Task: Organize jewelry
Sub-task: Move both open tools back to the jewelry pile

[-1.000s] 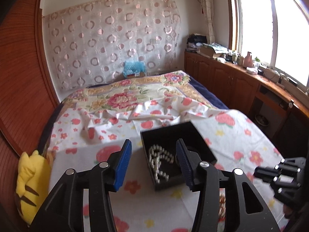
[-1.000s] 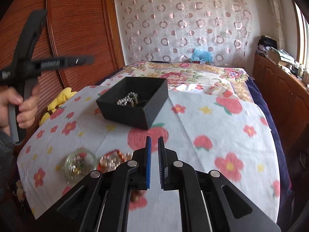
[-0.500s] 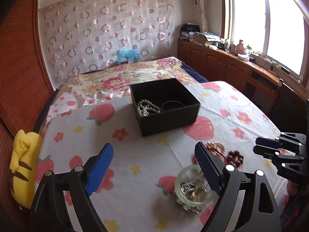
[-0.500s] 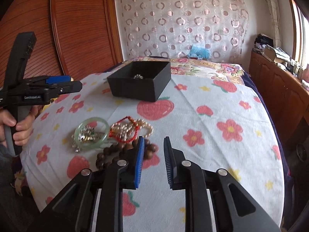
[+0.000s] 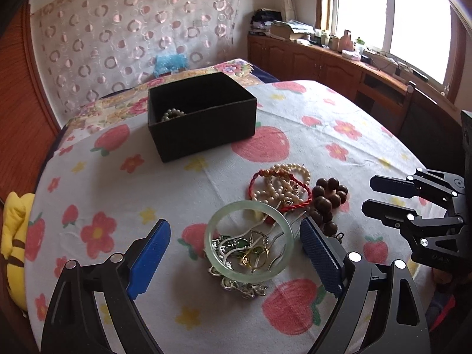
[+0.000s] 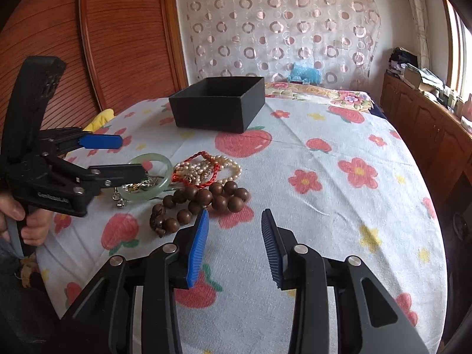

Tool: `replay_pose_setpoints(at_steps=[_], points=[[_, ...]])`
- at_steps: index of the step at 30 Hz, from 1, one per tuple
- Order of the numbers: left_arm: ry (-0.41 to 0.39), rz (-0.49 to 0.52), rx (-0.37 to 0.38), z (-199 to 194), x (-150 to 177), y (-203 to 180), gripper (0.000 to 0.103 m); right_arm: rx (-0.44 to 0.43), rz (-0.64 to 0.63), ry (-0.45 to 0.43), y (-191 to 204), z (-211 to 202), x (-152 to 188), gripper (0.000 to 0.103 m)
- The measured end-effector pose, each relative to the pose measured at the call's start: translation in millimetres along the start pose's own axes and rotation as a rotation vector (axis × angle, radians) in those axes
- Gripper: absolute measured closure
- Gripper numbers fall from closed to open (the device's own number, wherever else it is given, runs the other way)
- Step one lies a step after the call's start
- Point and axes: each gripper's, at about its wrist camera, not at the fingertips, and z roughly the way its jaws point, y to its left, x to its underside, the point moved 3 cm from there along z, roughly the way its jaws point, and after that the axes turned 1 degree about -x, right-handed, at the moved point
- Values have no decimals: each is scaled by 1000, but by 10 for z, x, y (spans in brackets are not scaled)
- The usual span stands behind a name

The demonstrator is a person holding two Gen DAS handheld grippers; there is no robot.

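A black box (image 5: 203, 115) (image 6: 219, 106) stands on the flowered cloth with a pearl string (image 5: 172, 114) inside. Nearer lies a jewelry pile: a pale green bangle (image 5: 249, 250) (image 6: 153, 177) over silver and gold pieces, a red cord bracelet with pearls (image 5: 280, 185) (image 6: 206, 168), and dark wooden beads (image 5: 329, 197) (image 6: 200, 203). My left gripper (image 5: 236, 253) is wide open with its jaws on either side of the bangle. My right gripper (image 6: 234, 236) is open and empty, just right of the wooden beads.
A yellow plush toy (image 5: 13, 236) lies at the cloth's left edge. A wooden wardrobe (image 6: 103, 44) stands left, a wooden counter with clutter (image 5: 339, 56) under the window at right. A patterned curtain hangs behind the bed.
My left gripper has drawn back from the box and come down over the bangle, opening wider. My right gripper has opened and moved closer to the wooden beads.
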Motion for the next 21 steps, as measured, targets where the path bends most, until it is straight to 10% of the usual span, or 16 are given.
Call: replay_pose_setpoints(at_steps=[14, 16, 21], points=[[56, 1, -14, 186, 74, -66, 17, -4, -16, -2, 32, -30, 18, 63], [51, -1, -2, 177, 82, -64, 35, -5, -15, -2, 33, -27, 19, 63], [14, -26, 21, 55, 127, -38, 35, -3, -9, 4, 31, -12, 10, 63]])
